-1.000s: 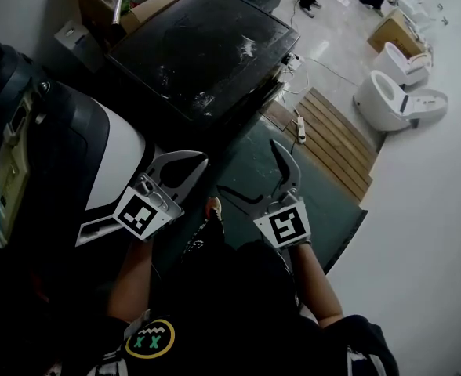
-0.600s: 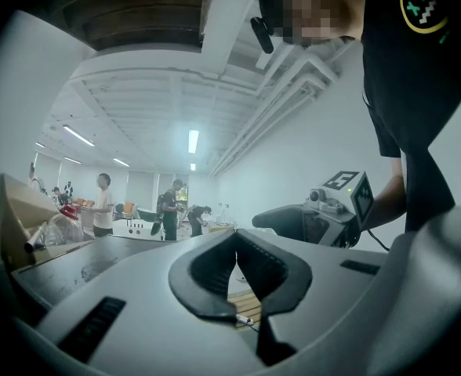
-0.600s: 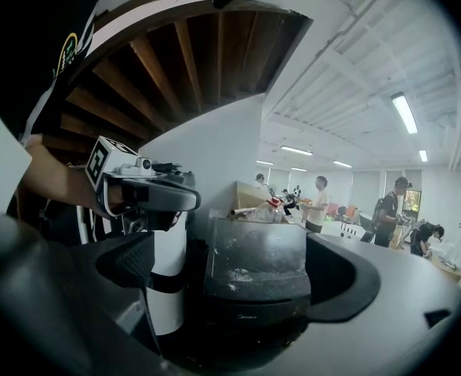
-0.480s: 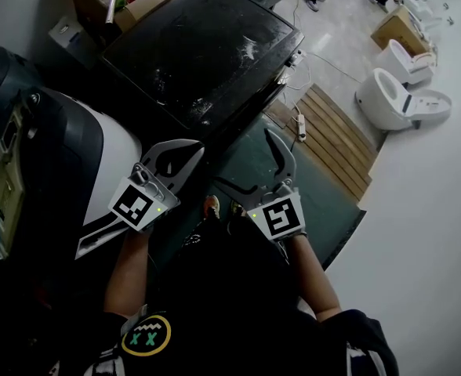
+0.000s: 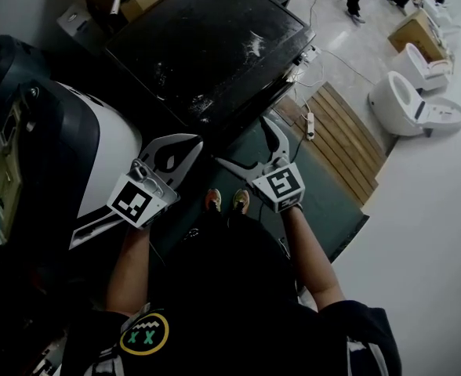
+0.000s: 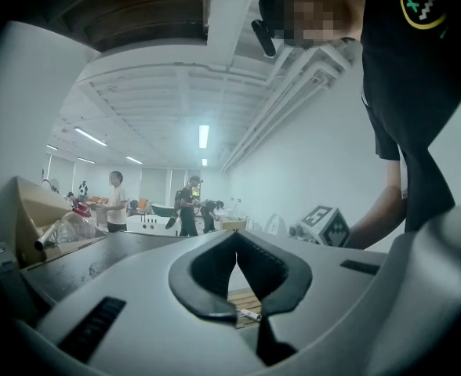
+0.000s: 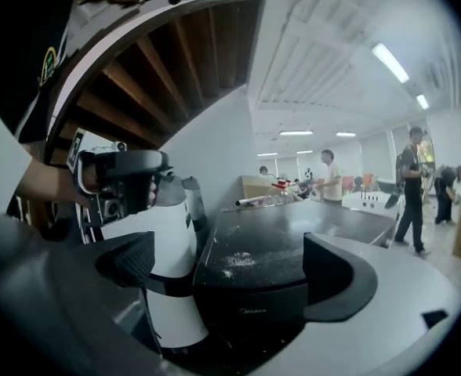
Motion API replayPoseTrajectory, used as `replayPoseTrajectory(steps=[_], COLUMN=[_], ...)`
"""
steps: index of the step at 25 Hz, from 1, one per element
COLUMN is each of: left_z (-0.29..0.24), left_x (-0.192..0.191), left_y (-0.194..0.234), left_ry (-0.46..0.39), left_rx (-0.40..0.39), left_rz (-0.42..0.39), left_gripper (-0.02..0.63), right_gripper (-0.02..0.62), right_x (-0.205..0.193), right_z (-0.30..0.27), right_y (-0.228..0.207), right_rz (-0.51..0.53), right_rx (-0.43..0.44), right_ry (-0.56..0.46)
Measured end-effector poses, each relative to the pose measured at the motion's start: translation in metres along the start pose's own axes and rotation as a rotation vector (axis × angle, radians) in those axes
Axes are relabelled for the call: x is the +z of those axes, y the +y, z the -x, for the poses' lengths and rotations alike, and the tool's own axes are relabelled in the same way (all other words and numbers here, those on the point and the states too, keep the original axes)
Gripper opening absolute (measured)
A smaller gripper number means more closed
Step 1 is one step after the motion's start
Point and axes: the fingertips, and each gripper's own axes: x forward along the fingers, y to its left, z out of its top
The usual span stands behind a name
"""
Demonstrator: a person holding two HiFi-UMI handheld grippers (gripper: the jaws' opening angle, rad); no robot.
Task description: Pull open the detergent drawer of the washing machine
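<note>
Black washer shows us no drawer, likely light plastic to hook by its front lip; our right claw gapes, left claw clenched empty.

The glossy black top of the washing machine is flecked with white powder. A rounded white appliance with black panels is seen beside it. The left tongs and right tongs are coloured pale grey, with dark pads. The cube on each is patterned with black-and-white squares. A dark green floor mat, pale brown wooden slats and orange shoes are shown.
</note>
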Motion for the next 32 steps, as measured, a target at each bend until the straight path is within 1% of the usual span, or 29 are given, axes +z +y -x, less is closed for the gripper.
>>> replayPoseTrajectory(steps=[4, 9, 11, 13, 15, 18, 21, 24, 26, 27, 29, 31, 32], left_z=[-0.003, 0.0, 0.0, 0.001, 0.004, 0.007, 0.009, 0.013, 0.016, 0.018, 0.022, 0.026, 0.025], left_x=[-0.004, -0.009, -0.009, -0.007, -0.009, -0.012, -0.008, -0.01, -0.012, -0.013, -0.017, -0.021, -0.02], left_y=[-0.001, 0.0, -0.001, -0.002, -0.002, -0.001, -0.004, -0.004, -0.004, -0.004, -0.003, -0.002, -0.002], left_ry=[0.024, 0.055, 0.066, 0.067, 0.076, 0.099, 0.084, 0.093, 0.102, 0.107, 0.127, 0.151, 0.15], left_rx=[0.022, 0.06, 0.066, 0.074, 0.081, 0.093, 0.112, 0.124, 0.132, 0.135, 0.138, 0.138, 0.141], left_rz=[0.001, 0.004, 0.011, 0.03, 0.03, 0.014, 0.057, 0.065, 0.069, 0.069, 0.049, 0.022, 0.029], left_gripper=[0.019, 0.018, 0.018, 0.02, 0.018, 0.018, 0.018, 0.018, 0.018, 0.018, 0.019, 0.019, 0.018], right_gripper=[0.6, 0.6, 0.6, 0.6, 0.6, 0.597, 0.584, 0.577, 0.533, 0.523, 0.501, 0.517, 0.497], right_x=[-0.047, -0.103, -0.126, -0.148, -0.161, -0.168, -0.174, -0.17, -0.162, -0.16, -0.161, -0.162, -0.161], right_z=[-0.017, -0.04, -0.049, -0.058, -0.066, -0.076, -0.085, -0.091, -0.093, -0.095, -0.098, -0.103, -0.104], right_y=[-0.035, -0.062, -0.067, -0.069, -0.066, -0.062, -0.062, -0.056, -0.053, -0.052, -0.052, -0.051, -0.051], right_rz=[-0.267, -0.611, -0.703, -0.751, -0.798, -0.874, -0.899, -0.943, -0.969, -0.974, -0.979, -0.993, -1.005], right_rx=[0.051, 0.082, 0.109, 0.149, 0.187, 0.228, 0.244, 0.285, 0.328, 0.342, 0.348, 0.367, 0.38], right_ry=[-0.022, 0.003, 0.016, 0.026, 0.033, 0.017, 0.01, -0.005, -0.039, -0.05, -0.058, -0.072, -0.084])
